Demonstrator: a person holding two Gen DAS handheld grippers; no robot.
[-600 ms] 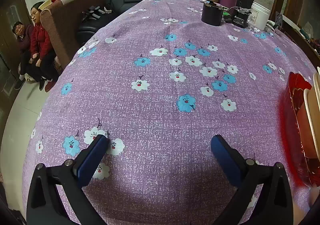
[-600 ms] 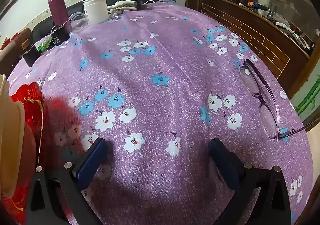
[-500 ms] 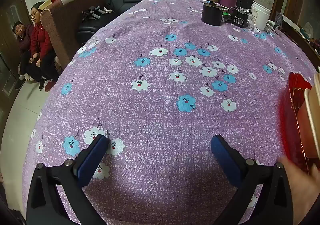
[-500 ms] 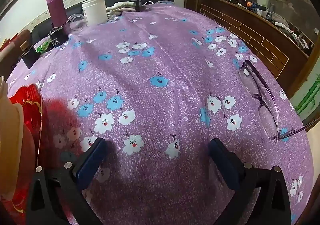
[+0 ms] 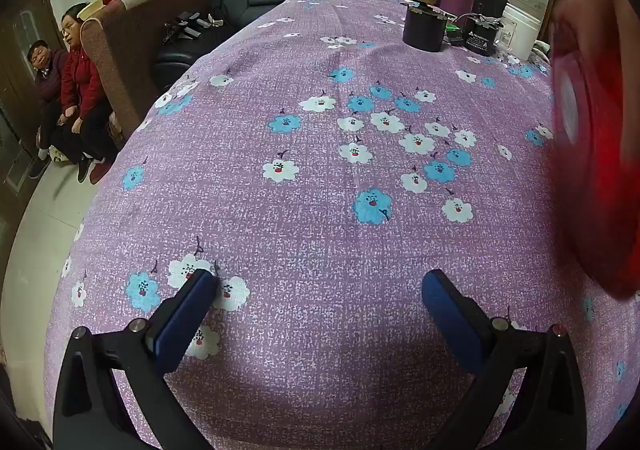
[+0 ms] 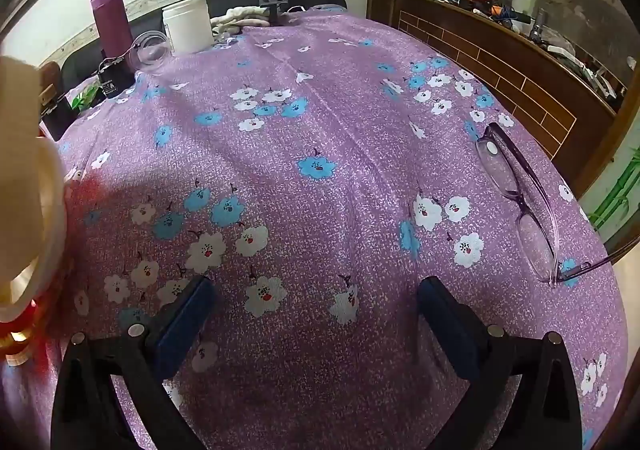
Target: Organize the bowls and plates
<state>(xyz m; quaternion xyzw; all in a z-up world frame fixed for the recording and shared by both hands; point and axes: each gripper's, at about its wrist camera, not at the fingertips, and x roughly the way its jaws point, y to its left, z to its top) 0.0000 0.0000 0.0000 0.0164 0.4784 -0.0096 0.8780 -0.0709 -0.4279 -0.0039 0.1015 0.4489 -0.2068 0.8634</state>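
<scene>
Both grippers – left gripper [image 5: 320, 292] and right gripper [image 6: 316, 292] – hover with fingers spread, empty, over the purple flowered desk [image 5: 320, 210]; a blurred red translucent plate [image 5: 592, 170] stands raised at the left view's right edge.

Both grippers are held out over the table, tipped steeply downward toward it. The left gripper [image 5: 320, 290] has its two blue-padded fingers [image 5: 182, 324] spread as wide as they go, with nothing between them, only cloth below. The right gripper [image 6: 316, 292] matches it: fingers [image 6: 180, 324] fully apart, gripping nothing. On each, black arms run back from the pads to the lower edge of the view. Neither touches the table.
</scene>
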